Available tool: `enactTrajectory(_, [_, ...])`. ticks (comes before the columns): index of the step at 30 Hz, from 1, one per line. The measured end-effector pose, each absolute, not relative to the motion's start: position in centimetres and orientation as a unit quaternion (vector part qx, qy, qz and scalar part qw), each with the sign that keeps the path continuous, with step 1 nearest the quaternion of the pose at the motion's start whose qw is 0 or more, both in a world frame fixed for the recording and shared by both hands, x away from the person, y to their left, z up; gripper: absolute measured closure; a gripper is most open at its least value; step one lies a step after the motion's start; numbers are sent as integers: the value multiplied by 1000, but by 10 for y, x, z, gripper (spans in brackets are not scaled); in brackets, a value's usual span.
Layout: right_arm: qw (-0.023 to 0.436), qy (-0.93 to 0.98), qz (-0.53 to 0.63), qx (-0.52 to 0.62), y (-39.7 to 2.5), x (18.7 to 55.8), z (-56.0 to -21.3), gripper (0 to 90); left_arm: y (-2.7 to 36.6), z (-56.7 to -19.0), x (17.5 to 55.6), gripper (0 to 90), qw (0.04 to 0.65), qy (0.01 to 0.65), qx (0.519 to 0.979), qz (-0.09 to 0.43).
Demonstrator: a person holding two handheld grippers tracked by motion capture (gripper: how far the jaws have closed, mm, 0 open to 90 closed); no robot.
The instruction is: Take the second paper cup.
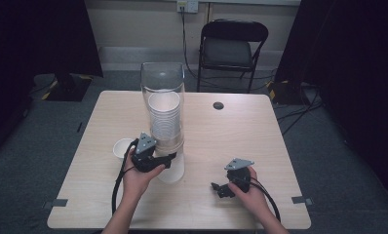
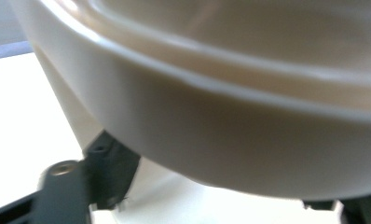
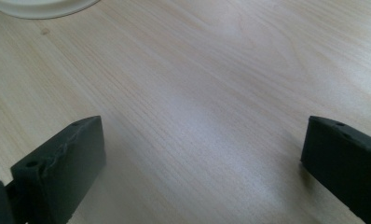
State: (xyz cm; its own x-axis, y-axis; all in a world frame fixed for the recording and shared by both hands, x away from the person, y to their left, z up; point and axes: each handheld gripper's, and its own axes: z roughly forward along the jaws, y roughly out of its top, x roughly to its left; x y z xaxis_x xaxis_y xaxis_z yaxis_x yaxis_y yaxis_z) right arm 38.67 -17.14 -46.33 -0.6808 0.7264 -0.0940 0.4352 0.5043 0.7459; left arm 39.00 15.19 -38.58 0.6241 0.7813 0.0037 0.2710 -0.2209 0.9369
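A clear tube dispenser (image 1: 163,83) stands mid-table with a stack of white paper cups (image 1: 164,117) inside. Below the tube a white cup-shaped bottom piece (image 1: 172,173) reaches the table. My left gripper (image 1: 171,158) is up against this piece from the left. In the left gripper view its curved white wall (image 2: 230,140) is very close, and the jaws of the left gripper (image 2: 211,198) stand wide apart below it, open. A single white cup (image 1: 121,147) stands upright just left of that hand. My right gripper (image 1: 216,187) rests low at the front right, open (image 3: 204,154) over bare wood.
The wooden table (image 1: 241,131) has a dark cable hole (image 1: 218,105) at the back. A folding chair (image 1: 233,48) stands behind the table. A white round edge (image 3: 39,7) lies on the table ahead of the right gripper. Tape marks sit at both front corners.
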Motion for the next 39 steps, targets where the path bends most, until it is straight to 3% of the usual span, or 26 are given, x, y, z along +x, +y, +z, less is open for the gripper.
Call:
enactTrajectory(3, [203,843,360,345,-171,387,-463,0,151,-387,389,369,509,345,746,257])
enactTrajectory(11, [203,843,360,345,-171,387,-463,0,148,-394,385,379,501,335,741,296])
enactTrajectory(16, [202,843,360,346,-171,386,-463,0,146,-396,384,381,496,344,742,293])
enactTrajectory(17, [202,843,360,346,-171,386,-463,0,145,-401,384,381,474,356,752,286])
enactTrajectory(19, [202,842,360,346,-171,386,-463,0,146,-424,387,380,363,378,811,260])
enactTrajectory(22, [202,844,360,344,-172,386,-463,0,146,-443,377,379,425,383,784,241])
enactTrajectory(25, [202,844,360,343,-172,386,-463,0,145,-442,373,378,436,382,783,225])
enactTrajectory(39, [202,844,360,343,-172,386,-463,0,159,-452,358,376,428,372,800,197])
